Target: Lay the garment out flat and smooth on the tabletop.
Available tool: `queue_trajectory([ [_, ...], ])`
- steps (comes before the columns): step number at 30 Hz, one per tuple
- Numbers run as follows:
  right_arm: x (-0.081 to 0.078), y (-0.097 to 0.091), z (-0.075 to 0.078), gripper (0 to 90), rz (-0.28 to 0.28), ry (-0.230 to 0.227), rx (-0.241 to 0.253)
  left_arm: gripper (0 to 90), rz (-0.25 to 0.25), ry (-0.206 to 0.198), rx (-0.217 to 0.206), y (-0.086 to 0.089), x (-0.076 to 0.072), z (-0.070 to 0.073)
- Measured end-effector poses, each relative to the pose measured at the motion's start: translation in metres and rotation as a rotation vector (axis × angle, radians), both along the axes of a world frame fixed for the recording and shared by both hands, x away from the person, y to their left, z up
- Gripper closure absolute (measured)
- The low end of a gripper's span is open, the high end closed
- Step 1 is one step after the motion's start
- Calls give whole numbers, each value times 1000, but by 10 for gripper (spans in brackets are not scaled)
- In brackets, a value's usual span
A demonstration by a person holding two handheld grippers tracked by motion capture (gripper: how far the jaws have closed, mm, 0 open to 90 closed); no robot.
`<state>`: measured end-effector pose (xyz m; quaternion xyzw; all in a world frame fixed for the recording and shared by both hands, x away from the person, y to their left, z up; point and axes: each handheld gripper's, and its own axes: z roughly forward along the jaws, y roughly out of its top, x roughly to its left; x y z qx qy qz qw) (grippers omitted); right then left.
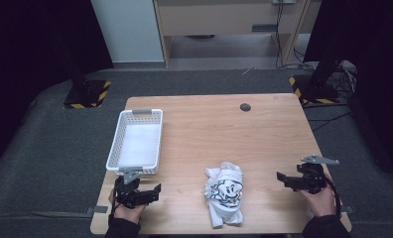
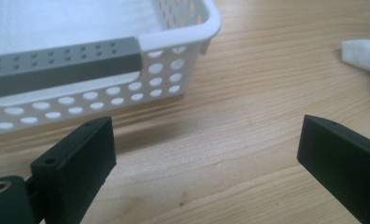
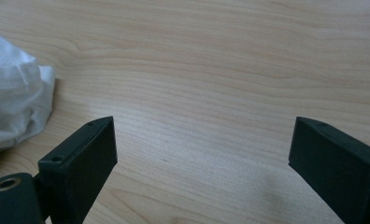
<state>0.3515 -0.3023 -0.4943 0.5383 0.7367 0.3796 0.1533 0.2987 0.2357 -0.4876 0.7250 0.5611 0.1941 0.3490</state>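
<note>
Tools (image 1: 157, 191) (image 1: 280, 179) both gape, holding nothing; my shirt (image 1: 225, 192) is soft, light, limp: I'd pinch a bunched fold.

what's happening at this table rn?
A person sits at a wooden table with a hand-held gripper in each hand. The left hand-held gripper is beside the near end of a white basket, jaws open with nothing between them. The right hand-held gripper is open too, over bare wood. A crumpled white printed cloth lies between them, untouched. The basket holds nothing but its white bottom.
</note>
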Motion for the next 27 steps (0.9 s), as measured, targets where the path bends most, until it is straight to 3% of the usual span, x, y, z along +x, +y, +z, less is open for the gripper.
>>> queue_trajectory([
  [12,4,10,12,95,28,-16,27,42,-21,-39,-47,-14,8,17],
  [15,6,13,15,105,30,-17,49,42,-39,-44,-63,-26,14,21],
  [21,8,16,17,137,60,-9,70,44,-90,-36,-54,-46,22,22],
  [27,8,16,19,142,64,-7,81,45,-106,-38,-61,-55,27,22],
])
